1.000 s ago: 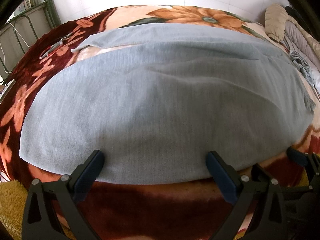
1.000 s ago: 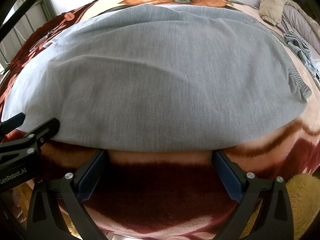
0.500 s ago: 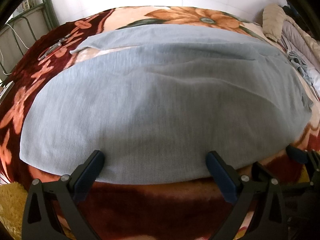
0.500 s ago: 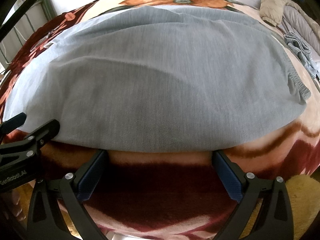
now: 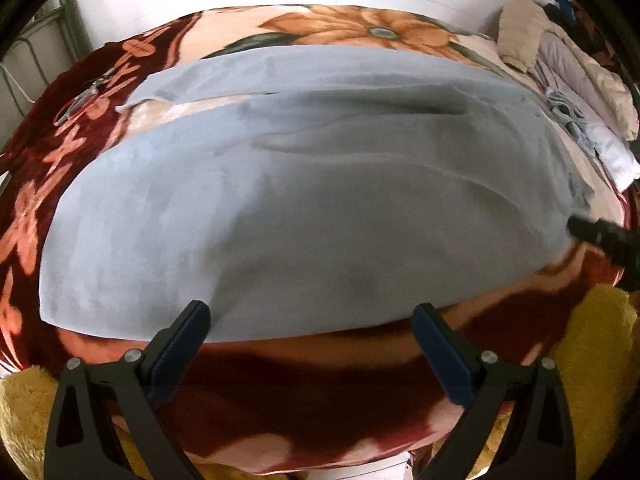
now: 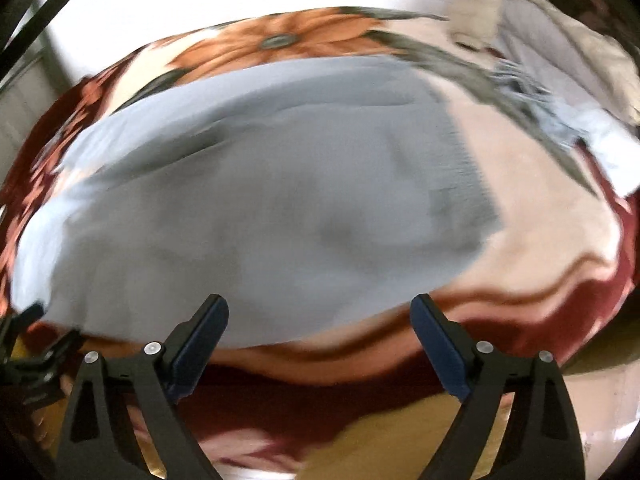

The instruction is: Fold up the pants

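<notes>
Grey pants (image 5: 304, 208) lie spread flat across a floral blanket (image 5: 360, 34), legs to the left, waistband at the right. My left gripper (image 5: 310, 320) is open and empty, its blue-padded fingers just short of the pants' near edge. My right gripper (image 6: 320, 312) is open and empty above the near edge close to the waist end; the pants (image 6: 260, 208) are blurred in this view. The right gripper's tip (image 5: 600, 234) shows at the right of the left wrist view, and the left gripper's tip (image 6: 36, 348) at the left of the right wrist view.
A heap of bedding and clothes (image 5: 568, 80) lies at the far right of the bed. A yellow furry rug (image 5: 600, 328) lies below the blanket's near edge. A metal frame (image 5: 24, 72) stands at the far left. A white wall is behind.
Both grippers have pulled back and risen a little. The right gripper has swung to the right and its view is now blurred. Both stay open and the pants lie as before.
</notes>
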Available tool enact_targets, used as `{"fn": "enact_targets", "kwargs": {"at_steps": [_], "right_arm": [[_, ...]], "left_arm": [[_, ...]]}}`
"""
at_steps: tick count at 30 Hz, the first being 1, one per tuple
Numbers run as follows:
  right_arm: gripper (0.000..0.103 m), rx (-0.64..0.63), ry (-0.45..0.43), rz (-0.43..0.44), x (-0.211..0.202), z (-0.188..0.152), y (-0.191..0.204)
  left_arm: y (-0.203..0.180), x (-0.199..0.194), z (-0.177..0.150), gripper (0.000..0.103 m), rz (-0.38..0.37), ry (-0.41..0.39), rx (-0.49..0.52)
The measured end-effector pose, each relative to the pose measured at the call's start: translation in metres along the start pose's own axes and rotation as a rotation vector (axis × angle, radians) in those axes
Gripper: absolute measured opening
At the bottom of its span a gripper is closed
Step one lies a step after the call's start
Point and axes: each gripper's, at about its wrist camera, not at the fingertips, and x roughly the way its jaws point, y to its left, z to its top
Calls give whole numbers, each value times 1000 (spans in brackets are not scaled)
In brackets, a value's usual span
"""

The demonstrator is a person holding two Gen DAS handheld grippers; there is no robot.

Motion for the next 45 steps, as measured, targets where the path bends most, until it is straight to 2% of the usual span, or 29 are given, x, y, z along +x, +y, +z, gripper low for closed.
{"fn": "enact_targets", "kwargs": {"at_steps": [6,9,14,19,22,23,24,27,29,32,34,37,40,42,45], "right_arm": [[94,178,14,-55,14,20,-80],[94,227,30,-34,25,26,-109],[90,285,57,60,44,34,-120],[75,269,91,68,64,35,-114],[52,261,66,75,59,35,-116],[39,263,63,83,59,36,-117],[34,266,63,95,58,37,-119],[25,280,54,122,54,36,-123],[23,289,45,141,51,36,-125],[22,286,40,147,49,38,-123],[22,281,40,151,49,41,-121],[22,286,43,160,52,45,-118],[22,309,67,141,60,48,-117],[22,339,74,149,65,47,-119],[21,357,70,156,67,46,-120]], "left_arm": [[-10,3,3,102,9,15,27],[-10,3,7,102,15,19,21],[-9,3,12,102,30,32,17],[2,-5,15,102,79,19,36],[27,-10,21,102,138,12,10],[39,-11,23,102,164,12,-13],[54,-12,25,102,191,16,-45],[100,-13,30,102,276,41,-151],[130,-13,32,102,337,69,-209],[163,-11,32,102,379,113,-257],[177,-9,31,101,377,126,-287],[188,-3,31,93,312,141,-334],[196,2,27,80,199,151,-419],[196,5,22,67,137,160,-465],[192,2,20,59,129,145,-459]]}}
